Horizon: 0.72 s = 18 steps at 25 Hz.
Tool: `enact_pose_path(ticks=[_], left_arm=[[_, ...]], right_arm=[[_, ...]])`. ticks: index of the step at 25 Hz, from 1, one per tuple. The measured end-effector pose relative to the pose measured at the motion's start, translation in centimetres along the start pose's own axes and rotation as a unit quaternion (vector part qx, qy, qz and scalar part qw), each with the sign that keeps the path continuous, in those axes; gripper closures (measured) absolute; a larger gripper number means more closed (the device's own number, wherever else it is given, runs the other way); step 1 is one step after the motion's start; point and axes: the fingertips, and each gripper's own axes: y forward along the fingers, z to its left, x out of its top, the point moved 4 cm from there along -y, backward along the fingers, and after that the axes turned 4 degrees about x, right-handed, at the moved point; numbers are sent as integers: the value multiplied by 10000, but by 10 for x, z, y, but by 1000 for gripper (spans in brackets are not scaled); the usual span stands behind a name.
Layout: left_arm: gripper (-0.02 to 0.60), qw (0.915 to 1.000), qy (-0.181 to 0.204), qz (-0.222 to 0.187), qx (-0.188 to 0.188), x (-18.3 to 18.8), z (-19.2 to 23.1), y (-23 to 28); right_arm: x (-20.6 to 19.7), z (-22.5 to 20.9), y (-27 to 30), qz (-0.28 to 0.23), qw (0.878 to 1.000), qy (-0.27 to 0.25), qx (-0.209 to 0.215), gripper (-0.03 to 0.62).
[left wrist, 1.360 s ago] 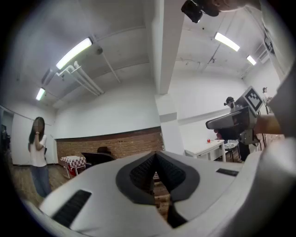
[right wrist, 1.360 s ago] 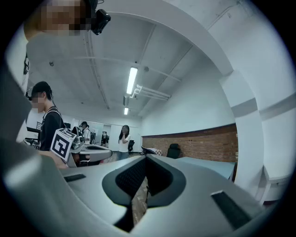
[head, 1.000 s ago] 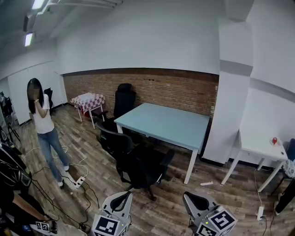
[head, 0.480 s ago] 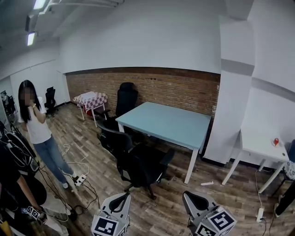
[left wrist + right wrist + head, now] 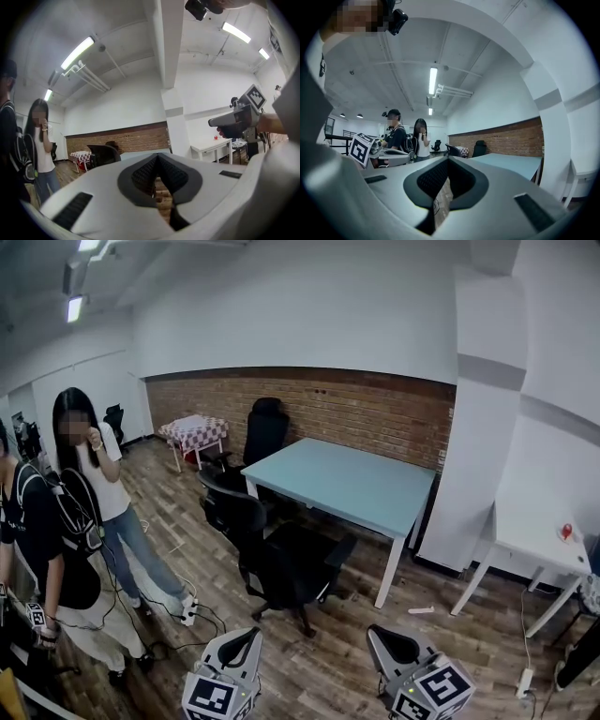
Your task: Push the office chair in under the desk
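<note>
Since the earlier frames the person in a white shirt [image 5: 101, 486] has walked nearer to the middle of the room, and a second person in a black shirt [image 5: 39, 549], carrying a backpack, has come into the head view at the left edge. Both grippers stay low at the bottom of that view. The left gripper [image 5: 242, 645] has its jaws together, its dark ribbed pads [image 5: 143, 176] meet and nothing is between them. The right gripper [image 5: 394, 645] is the same: its pads [image 5: 429, 180] are pressed together and hold nothing. Both grippers are well apart from the office chair [image 5: 286, 573].

This black office chair stands on the wooden floor [image 5: 319, 681] just before the near long edge of the desk [image 5: 347, 484], with its backrest turned to the camera. It is near the desk but not pushed in under it. The desk has a pale blue top on white legs, and the top is bare.

To the left of the office chair, just beside it, stands a second black chair [image 5: 230, 512]. A tall black chair [image 5: 265, 432] is at the far end of the desk, against the brick wall [image 5: 375, 418], and a small table [image 5: 195, 430] with a checked cloth is near it. A white pillar [image 5: 478, 456] rises at the right of the desk, and further right is a white table [image 5: 534, 540]. A power strip [image 5: 187, 610] with cables lies on the floor near the two people
</note>
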Motion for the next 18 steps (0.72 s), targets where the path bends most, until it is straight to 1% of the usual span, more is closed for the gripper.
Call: enact_pose_path(ticks=[4,9,13,18], left_arm=[[561,10000,0,-13,2,1,-2,15],[561,10000,1,-38,-91,-2,2,47],[561,9999,-24,-46,-128,-8,20,78],[561,9998,-9,-115,-130,-7,53,123]], right_arm=[[-1,-13,4,-16,10000,17,-4,579],[-6,-34,21,27,10000,17,-34,579],[-9,-51,52,36,10000,41,-38,579],[-6,-78,101,7,10000,-13,-68,577]])
